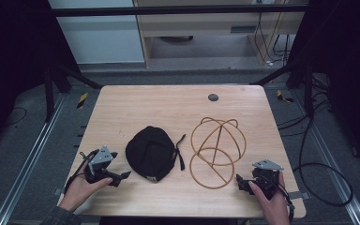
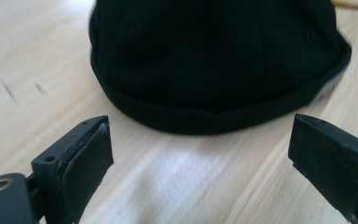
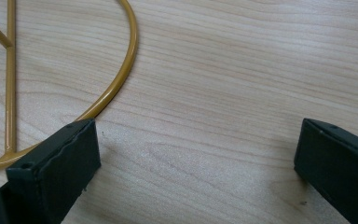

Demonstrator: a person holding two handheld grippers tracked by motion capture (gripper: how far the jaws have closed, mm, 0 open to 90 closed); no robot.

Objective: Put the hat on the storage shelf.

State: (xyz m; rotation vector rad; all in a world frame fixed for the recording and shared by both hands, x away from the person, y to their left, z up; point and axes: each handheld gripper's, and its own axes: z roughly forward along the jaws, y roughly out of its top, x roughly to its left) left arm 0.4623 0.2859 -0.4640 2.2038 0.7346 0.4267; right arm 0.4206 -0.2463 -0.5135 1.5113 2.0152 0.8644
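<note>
On a wooden table (image 1: 168, 101) we see a black cap (image 1: 150, 152) lying near the front edge, left of centre, with a golden wire hat stand (image 1: 217, 149) just beside it on the right. Our left gripper (image 1: 117, 177) points at the cap with jaws wide apart and nothing between them; our right gripper (image 1: 242, 183) sits by the stand's base ring, jaws likewise spread and empty. The cap looks soft, light and floppy, so we would pinch its folded brim (image 2: 200, 122); the stand looks stiff, thin and slippery.

It looked like a lab or recording rig. A wooden table (image 1: 178, 108) stood on grey carpet between metal floor rails (image 1: 26, 159), amid black frame struts (image 1: 75, 75) and loose cables (image 1: 323, 178).
</note>
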